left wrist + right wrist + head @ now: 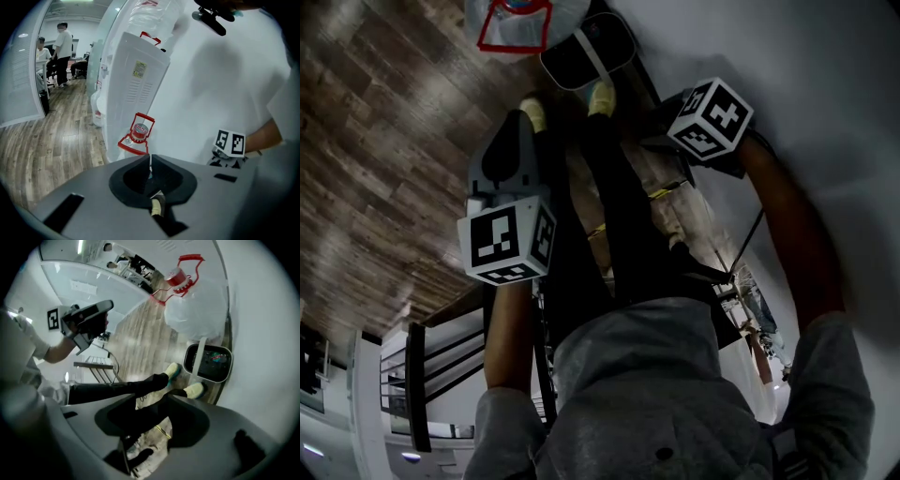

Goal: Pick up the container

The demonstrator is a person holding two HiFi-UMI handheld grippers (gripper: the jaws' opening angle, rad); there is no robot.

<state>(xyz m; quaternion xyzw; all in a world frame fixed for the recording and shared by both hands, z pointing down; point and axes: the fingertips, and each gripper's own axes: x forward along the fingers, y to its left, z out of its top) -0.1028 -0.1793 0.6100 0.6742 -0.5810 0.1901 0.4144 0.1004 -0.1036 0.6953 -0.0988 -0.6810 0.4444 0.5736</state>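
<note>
Container [525, 23]: big clear plastic water jug with a red cap [139, 130] and a red carry handle [145, 116] raised over the neck. It stands upright on the wood floor [394, 141], close to the white wall [825, 56], just ahead of my shoes. Not lifted yet.

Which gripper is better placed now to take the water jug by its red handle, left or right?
The left gripper, probably. In its view the red handle sits straight ahead of its shut jaws, which must open first. The right gripper is open but aims at the person's legs.
</note>
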